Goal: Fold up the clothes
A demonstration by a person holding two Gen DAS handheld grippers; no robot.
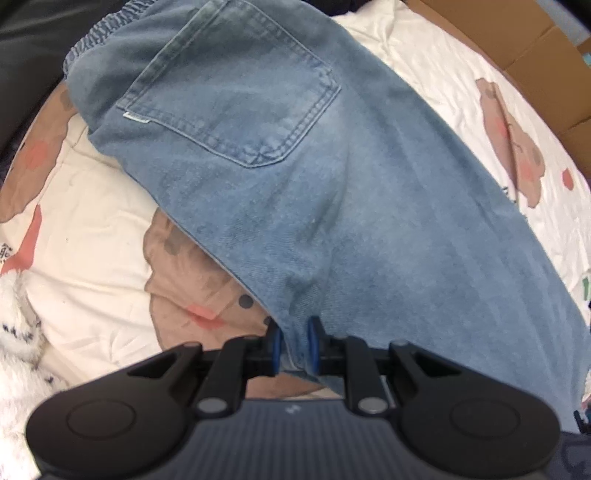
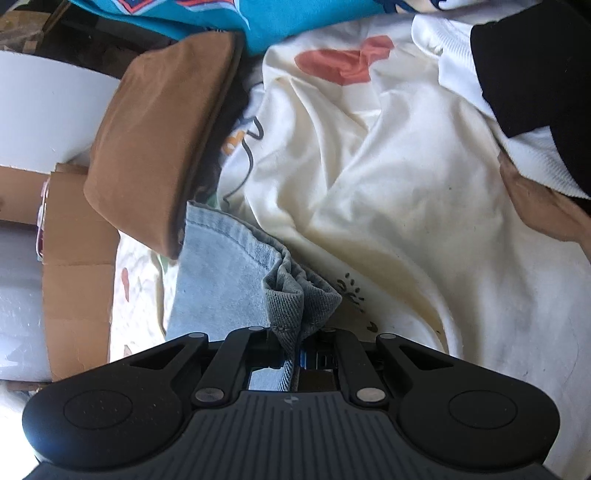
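Note:
A pair of light blue jeans (image 1: pixel 295 177) lies across a cream printed sheet (image 1: pixel 92 229), back pocket up and elastic waistband at the top left. My left gripper (image 1: pixel 294 345) is shut on a fold of denim at the jeans' near edge, blue pads pinching it from both sides. In the right wrist view, a bunched hem of the jeans (image 2: pixel 295 295) stands up from the fingers, and my right gripper (image 2: pixel 297 349) is shut on it. The leg runs away to the left over the sheet (image 2: pixel 388 184).
A brown cushion (image 2: pixel 159 147) leans just beyond the held hem, with a cardboard box (image 2: pixel 77 266) to its left. A teal cloth (image 2: pixel 295 18) lies at the back and a black-and-white garment (image 2: pixel 535 92) at the right. Cardboard (image 1: pixel 524 48) borders the sheet; a fluffy white fabric (image 1: pixel 18 332) lies left.

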